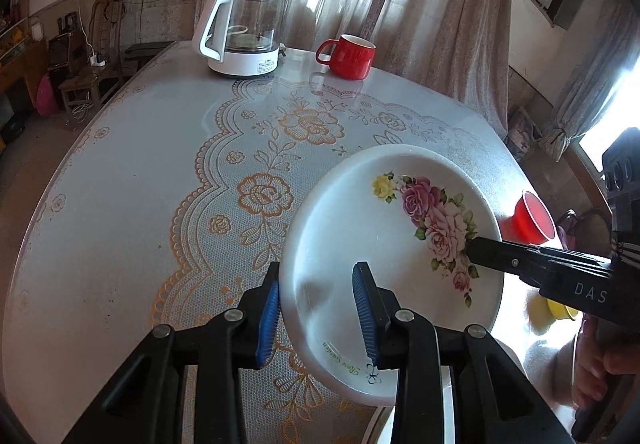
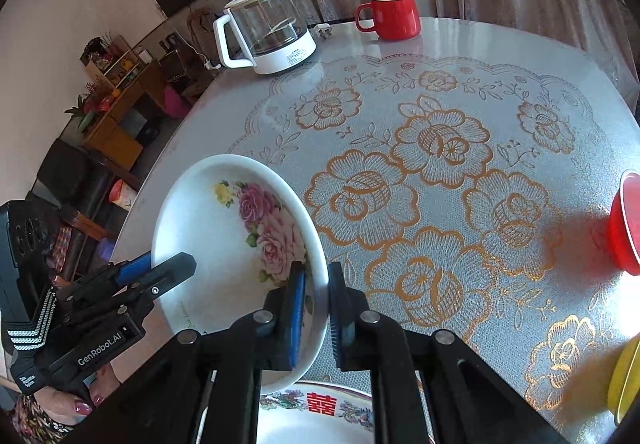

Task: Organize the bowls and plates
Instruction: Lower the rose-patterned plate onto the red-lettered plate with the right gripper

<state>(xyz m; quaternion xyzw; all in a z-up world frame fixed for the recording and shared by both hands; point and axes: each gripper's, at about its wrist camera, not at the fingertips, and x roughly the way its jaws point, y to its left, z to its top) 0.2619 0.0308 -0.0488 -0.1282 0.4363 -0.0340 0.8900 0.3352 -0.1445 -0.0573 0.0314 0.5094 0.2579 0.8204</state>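
Rose-pattern white plate (image 1: pixel 384 240) held tilted above the near edge of the table (image 1: pixel 132 172), lifted clear of the cloth. Right gripper (image 2: pixel 317 318) clamped on the plate's right rim, inner blue pad on the painted face, outer pad on the underside. Left gripper (image 1: pixel 316 308) straddling the plate's near-left rim, blue pads either side with a visible gap on the inner side; cannot tell whether it is actually pinching. In the right wrist view, left gripper (image 2: pixel 170 268) seen at the plate's left rim, one finger above and one below.

Directly below the held plate, at the near table edge: second plate with a red double-happiness mark (image 2: pixel 320 406), partly hidden by the right gripper's fingers.

Right side of table: small red cup (image 2: pixel 626 222), upright, well apart from the plate. Near right: rim of a yellow bowl (image 2: pixel 624 380), cut off by the frame; contents not visible.

Far side: glass kettle with white base and handle (image 1: pixel 244 32), lid on, glass body looking nearly empty. Red mug (image 1: pixel 350 56) to its right, interior white, contents not visible. Gold floral lace cloth (image 2: pixel 436 180) covering the table centre.
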